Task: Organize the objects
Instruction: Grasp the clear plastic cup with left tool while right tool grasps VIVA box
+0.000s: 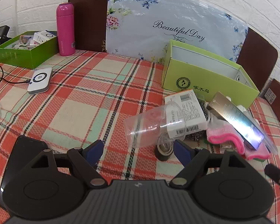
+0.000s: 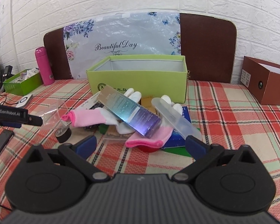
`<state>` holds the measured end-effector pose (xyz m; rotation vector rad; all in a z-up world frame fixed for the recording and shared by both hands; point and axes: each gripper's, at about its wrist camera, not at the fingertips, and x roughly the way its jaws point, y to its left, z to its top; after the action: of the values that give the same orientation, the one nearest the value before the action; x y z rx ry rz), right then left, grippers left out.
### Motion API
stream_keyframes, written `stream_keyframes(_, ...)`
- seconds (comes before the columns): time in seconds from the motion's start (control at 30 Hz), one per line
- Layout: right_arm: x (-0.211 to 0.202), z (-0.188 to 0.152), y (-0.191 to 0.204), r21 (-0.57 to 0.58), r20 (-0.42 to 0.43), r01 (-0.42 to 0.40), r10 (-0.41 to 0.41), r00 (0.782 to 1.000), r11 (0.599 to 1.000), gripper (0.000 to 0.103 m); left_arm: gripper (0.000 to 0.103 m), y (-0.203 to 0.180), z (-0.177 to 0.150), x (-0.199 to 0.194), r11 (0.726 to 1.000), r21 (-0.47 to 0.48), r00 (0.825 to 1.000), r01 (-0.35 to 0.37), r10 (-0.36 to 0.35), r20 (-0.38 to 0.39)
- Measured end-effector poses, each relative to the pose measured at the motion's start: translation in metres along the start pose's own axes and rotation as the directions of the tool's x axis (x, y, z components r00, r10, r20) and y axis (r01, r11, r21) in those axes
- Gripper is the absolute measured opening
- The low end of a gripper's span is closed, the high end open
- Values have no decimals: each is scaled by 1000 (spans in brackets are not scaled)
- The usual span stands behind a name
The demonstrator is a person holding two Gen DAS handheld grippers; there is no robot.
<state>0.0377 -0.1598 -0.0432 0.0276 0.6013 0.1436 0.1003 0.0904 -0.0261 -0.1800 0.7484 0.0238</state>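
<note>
A heap of loose objects lies in front of an open lime-green box [image 2: 138,80] [image 1: 211,78]. On top rests a shiny iridescent carton [image 2: 129,113] [image 1: 237,120], over pink-cuffed white gloves [image 2: 149,140] [image 1: 224,136]. A clear plastic cup [image 1: 151,125] lies on its side against a white barcoded box [image 1: 186,112]. A small black tape roll [image 1: 164,152] [image 2: 63,132] stands by the cup. My left gripper [image 1: 140,152] is open just short of the cup and tape roll. My right gripper [image 2: 140,146] is open, the near edge of the heap lying between its fingers, nothing gripped.
A pink bottle [image 1: 65,29] and a dark green box of small items [image 1: 26,50] stand at the back left. A white charger with a cable [image 1: 40,81] lies on the plaid cloth [image 1: 74,102]. A brown box [image 2: 265,82] sits at the right. A frosted flat case [image 2: 175,118] lies on the heap.
</note>
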Motion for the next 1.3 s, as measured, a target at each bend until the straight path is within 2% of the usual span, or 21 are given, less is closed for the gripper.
stream_keyframes(0.27, 5, 1, 3, 4, -14, -3, 3, 1000, 1000, 103, 85, -24, 33, 17, 999, 8, 999, 41, -41, 27)
stream_keyframes(0.33, 5, 0, 4, -3, -18, 2, -2, 1000, 1000, 103, 85, -30, 35, 24, 999, 34, 999, 30, -31, 24)
stream_keyframes(0.4, 6, 0, 3, -1, -23, 5, -5, 1000, 1000, 103, 85, -31, 32, 33, 997, 80, 1000, -16, 15, 12)
stream_keyframes(0.43, 6, 0, 2, 0, -24, 5, -5, 1000, 1000, 103, 84, -28, 28, 35, 995, 93, 999, -37, 36, 8)
stream_keyframes(0.47, 6, 0, 1, -2, -24, 4, -4, 1000, 1000, 103, 78, -23, 25, 36, 994, 93, 999, -50, 50, 2)
stream_keyframes(0.63, 18, 5, 3, -38, -23, -3, 2, 1000, 999, 103, 67, 16, 12, 33, 999, -22, 998, -40, 39, -41)
stream_keyframes(0.8, 42, 17, 13, -137, 16, -11, 14, 1000, 991, 103, 55, 29, 9, 27, 998, -45, 999, -36, 34, -39)
stream_keyframes(0.93, 63, 17, 29, -298, 36, 57, -48, 998, 953, 92, 54, 31, 8, 29, 999, -38, 999, -32, 30, -43)
stream_keyframes(0.97, 65, 15, 34, -343, 52, 77, -63, 997, 936, 89, 51, 31, 8, 30, 999, -35, 999, -25, 24, -48)
stream_keyframes(1.0, 68, 12, 38, -387, 62, 90, -71, 996, 918, 86, 42, 31, 7, 31, 999, -33, 998, -17, 15, -56)
stream_keyframes(1.03, 72, 10, 42, -422, 62, 102, -84, 995, 901, 79, 38, 32, 6, 31, 999, -36, 998, -6, 4, -64)
stream_keyframes(1.1, 76, 6, 46, -456, 53, 107, -93, 994, 884, 71, 37, 33, 2, 30, 999, -38, 997, 17, -20, -73)
stream_keyframes(1.13, 78, 4, 46, -460, 46, 101, -90, 995, 882, 54, 33, 33, 0, 29, 999, -31, 997, 25, -27, -78)
stream_keyframes(1.17, 78, 4, 46, -457, 39, 105, -98, 994, 883, 50, 19, 33, -1, 28, 999, -25, 996, 34, -36, -83)
stream_keyframes(1.2, 76, 5, 46, -444, 42, 107, -99, 994, 890, 48, 11, 33, -3, 26, 998, -26, 995, 49, -51, -86)
stream_keyframes(1.3, 57, 11, 42, -363, 39, 68, -58, 998, 929, 40, 8, 31, -4, 17, 994, -18, 990, 106, -107, -96)
